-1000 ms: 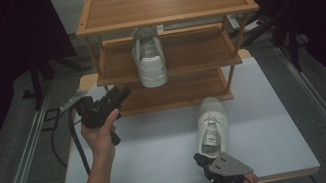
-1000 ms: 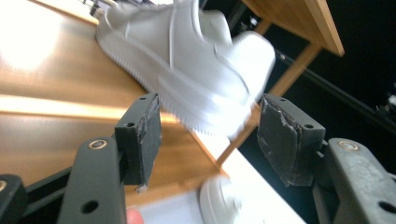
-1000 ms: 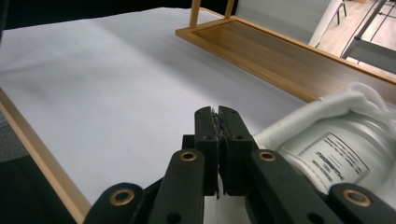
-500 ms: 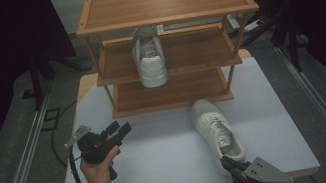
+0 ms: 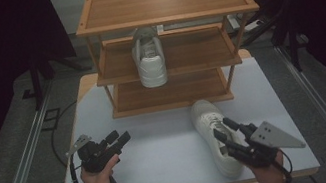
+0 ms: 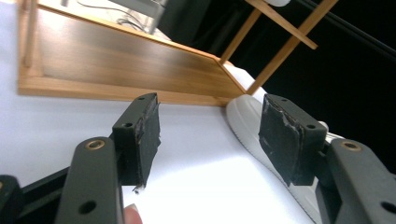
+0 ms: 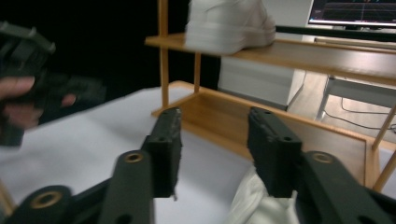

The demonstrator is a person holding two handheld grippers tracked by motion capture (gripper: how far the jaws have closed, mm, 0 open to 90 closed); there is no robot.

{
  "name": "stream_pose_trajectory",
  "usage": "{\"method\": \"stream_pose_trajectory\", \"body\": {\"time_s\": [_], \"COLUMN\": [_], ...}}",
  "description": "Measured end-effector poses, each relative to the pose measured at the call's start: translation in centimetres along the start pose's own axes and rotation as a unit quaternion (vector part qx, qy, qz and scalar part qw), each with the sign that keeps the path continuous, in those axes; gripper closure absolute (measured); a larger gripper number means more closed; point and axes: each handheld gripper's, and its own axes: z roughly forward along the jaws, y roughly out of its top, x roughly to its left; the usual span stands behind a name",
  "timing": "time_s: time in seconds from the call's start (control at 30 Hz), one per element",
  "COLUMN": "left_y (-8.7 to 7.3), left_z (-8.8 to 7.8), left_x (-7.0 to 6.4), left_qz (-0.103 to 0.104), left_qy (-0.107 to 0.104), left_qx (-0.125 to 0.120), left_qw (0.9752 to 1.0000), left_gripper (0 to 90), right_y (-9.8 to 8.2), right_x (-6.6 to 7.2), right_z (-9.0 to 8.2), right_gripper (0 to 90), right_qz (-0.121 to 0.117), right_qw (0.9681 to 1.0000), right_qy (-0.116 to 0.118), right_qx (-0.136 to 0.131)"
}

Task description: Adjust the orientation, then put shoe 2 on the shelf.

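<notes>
White covers the top of the table (image 5: 171, 151), and a wooden shoe rack (image 5: 162, 0) with three shelves is stood at its 12 o'clock end. A white shoe (image 5: 150, 58) is set on the middle shelf, toward the left, with its heel facing the front. A second white shoe (image 5: 217, 135) is laid on the table at about 5 o'clock from the rack, just in front of the bottom shelf and well apart from the first shoe.

The left gripper (image 5: 121, 138) is held in a hand (image 5: 98, 181) at 7 o'clock on the table, and it is pointed toward 2 o'clock. In the left gripper view its fingers (image 6: 142, 135) are seen spread wide apart. Nothing is held between them, and only the white table top and the edge of the second shoe are seen past them.

The right gripper (image 5: 223, 129) is held at 5 o'clock and is pointed toward 10 o'clock, right above the second shoe. In the right gripper view its fingers (image 7: 168, 149) are seen apart with an empty gap, and a bit of the shoe is seen just below them. Whether the shoe is touched cannot be told.
</notes>
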Motion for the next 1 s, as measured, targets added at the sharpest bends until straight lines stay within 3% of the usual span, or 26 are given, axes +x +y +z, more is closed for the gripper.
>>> {"method": "stream_pose_trajectory", "body": {"time_s": [0.03,0.07,0.13,0.17,0.23,0.4,0.57,1.0], "left_y": [-0.1,-0.3,-0.4,-0.5,-0.5,-0.3,-0.4,-1.4], "left_z": [0.1,0.1,0.1,0.0,0.0,-0.7,-1.0,0.2], "left_x": [0.1,0.2,0.3,0.4,0.6,0.6,0.7,0.2], "left_qz": [0.0,0.0,-0.001,-0.002,-0.005,-0.003,-0.009,-0.025], "left_qy": [0.001,0.001,0.0,0.0,0.0,0.002,0.004,-0.012], "left_qx": [0.001,0.002,0.002,0.003,0.004,0.0,-0.005,0.014], "left_qw": [1.0,1.0,1.0,1.0,1.0,1.0,0.9999,0.9995], "left_gripper": [38.2,37.9,37.9,37.7,37.5,37.0,37.2,37.6], "right_y": [-0.1,-0.6,-0.8,-1.5,-1.7,-3.4,-4.2,-6.1], "right_x": [-0.5,-1.9,-2.2,-3.0,-3.2,-4.2,-4.6,-5.1], "right_z": [0.1,0.4,0.4,0.3,0.4,1.0,0.9,2.4], "right_gripper": [51.1,47.7,46.2,44.0,42.9,40.4,38.9,37.6], "right_qz": [0.005,0.016,0.015,0.026,0.031,0.049,0.061,0.076], "right_qw": [0.9999,0.9998,0.9997,0.9992,0.999,0.9966,0.9951,0.9905], "right_qy": [-0.006,-0.01,-0.016,-0.028,-0.028,-0.03,-0.032,-0.026], "right_qx": [-0.009,0.002,0.006,0.009,0.014,0.059,0.072,0.112]}}
